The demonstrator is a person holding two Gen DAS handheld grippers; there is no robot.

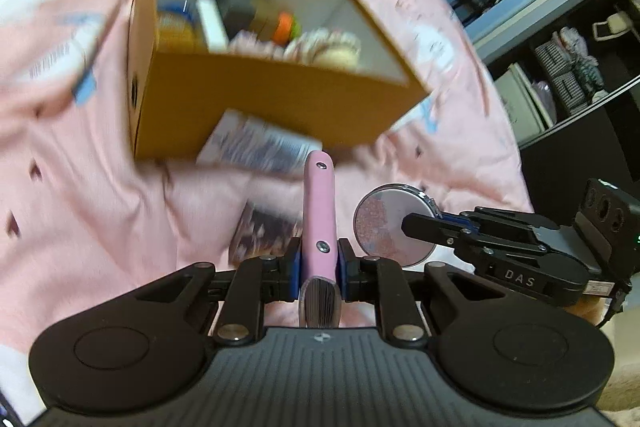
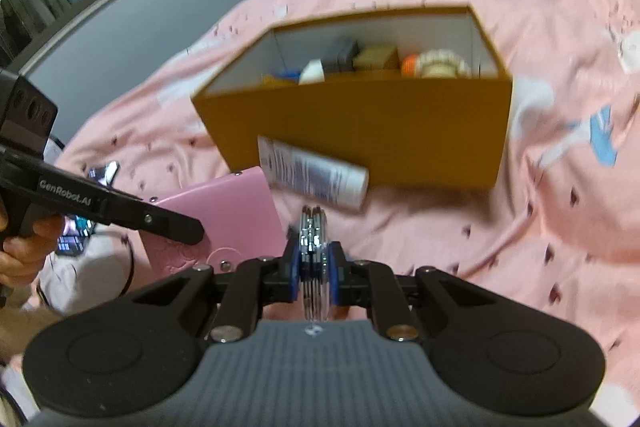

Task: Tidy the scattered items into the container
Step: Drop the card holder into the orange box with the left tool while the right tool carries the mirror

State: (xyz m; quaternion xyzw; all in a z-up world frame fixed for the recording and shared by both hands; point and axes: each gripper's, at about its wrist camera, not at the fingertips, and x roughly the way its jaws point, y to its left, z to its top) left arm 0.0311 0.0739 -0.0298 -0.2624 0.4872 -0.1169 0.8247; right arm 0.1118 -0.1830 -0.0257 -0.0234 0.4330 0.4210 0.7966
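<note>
My left gripper is shut on a flat pink case, held edge-on and lifted off the bed; the same pink case shows beside me in the right wrist view. My right gripper is shut on a round compact mirror, seen as a disc in the left wrist view. Ahead stands the open orange box, also seen from the right, with several small items inside. A white tube lies against the box's front wall; the tube is blurred in the left view.
Everything rests on a pink bedspread. A small dark packet lies just beyond my left fingers. A white tag-like item lies left of the box. Dark shelves stand at the right. A hand holds the left tool.
</note>
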